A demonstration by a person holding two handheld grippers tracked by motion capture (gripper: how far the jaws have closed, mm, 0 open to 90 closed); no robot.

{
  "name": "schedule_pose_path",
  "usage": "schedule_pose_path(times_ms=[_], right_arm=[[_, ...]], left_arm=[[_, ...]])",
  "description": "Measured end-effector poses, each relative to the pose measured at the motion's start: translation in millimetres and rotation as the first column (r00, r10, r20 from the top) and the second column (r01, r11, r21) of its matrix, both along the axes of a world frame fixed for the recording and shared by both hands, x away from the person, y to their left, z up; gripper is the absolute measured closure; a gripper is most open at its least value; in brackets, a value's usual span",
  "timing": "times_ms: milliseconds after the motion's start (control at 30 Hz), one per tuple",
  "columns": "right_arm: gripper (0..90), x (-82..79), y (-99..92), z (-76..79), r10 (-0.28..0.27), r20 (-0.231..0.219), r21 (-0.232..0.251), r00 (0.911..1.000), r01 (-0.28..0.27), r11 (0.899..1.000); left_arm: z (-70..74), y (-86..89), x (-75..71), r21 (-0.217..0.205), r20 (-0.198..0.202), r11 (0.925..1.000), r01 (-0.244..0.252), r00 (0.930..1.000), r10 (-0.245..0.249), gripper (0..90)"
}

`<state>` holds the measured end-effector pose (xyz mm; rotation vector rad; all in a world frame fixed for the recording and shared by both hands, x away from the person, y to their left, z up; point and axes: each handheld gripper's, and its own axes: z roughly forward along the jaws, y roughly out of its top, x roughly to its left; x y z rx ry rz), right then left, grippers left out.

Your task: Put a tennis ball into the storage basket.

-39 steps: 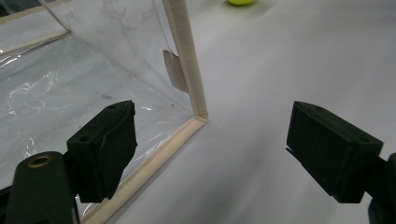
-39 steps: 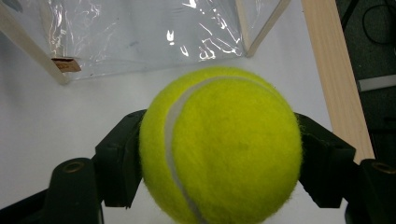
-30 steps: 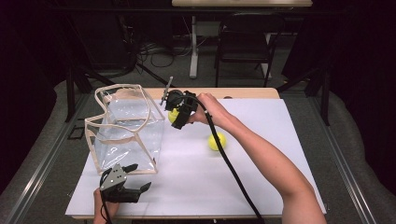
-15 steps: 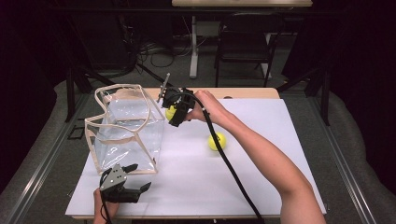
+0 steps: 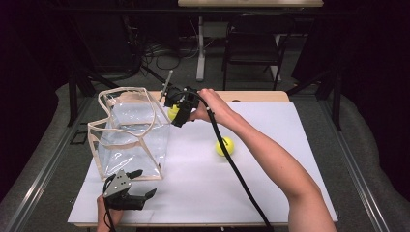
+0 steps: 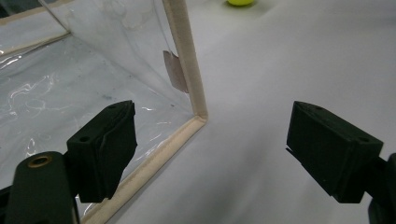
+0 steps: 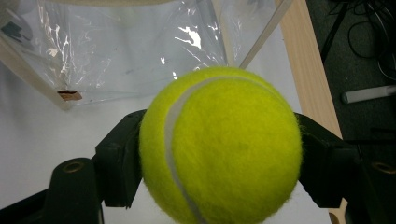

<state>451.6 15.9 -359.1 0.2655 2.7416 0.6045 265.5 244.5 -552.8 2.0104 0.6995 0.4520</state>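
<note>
I had the right gripper (image 5: 175, 112) clamped on a tennis ball (image 7: 219, 144), one black jaw pressed against each side of it, raised above the far part of the white board (image 5: 270, 188) just beside the upper right edge of the clear plastic bag (image 5: 130, 133). From the right gripper view the ball hung in front of the bag's crinkled clear wall and tan trim, with the wooden table edge (image 7: 310, 70) running along the right.

A second tennis ball (image 5: 224, 146) lay on the board, well apart from the bag and partly crossed by the black cable (image 5: 241, 179) trailing from my right gripper.

My left gripper (image 5: 138, 191) sat low at the near edge of the board, just in front of the bag's near bottom corner. Its jaws stood wide apart and held nothing; in the left gripper view the bag's trimmed corner (image 6: 198, 116) lay between them, touching neither.
</note>
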Motion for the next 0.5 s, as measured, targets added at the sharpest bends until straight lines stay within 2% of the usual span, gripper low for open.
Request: schedule_pose_path(times_ms=[500], right_arm=[[26.4, 2.0, 7.4, 13.1, 0.002, 0.011, 0.018, 0.9999, -0.002, 1.0]], left_arm=[[0.0, -0.1, 0.2, -0.001, 0.0, 1.0, 0.0, 1.0, 0.0, 15.9]])
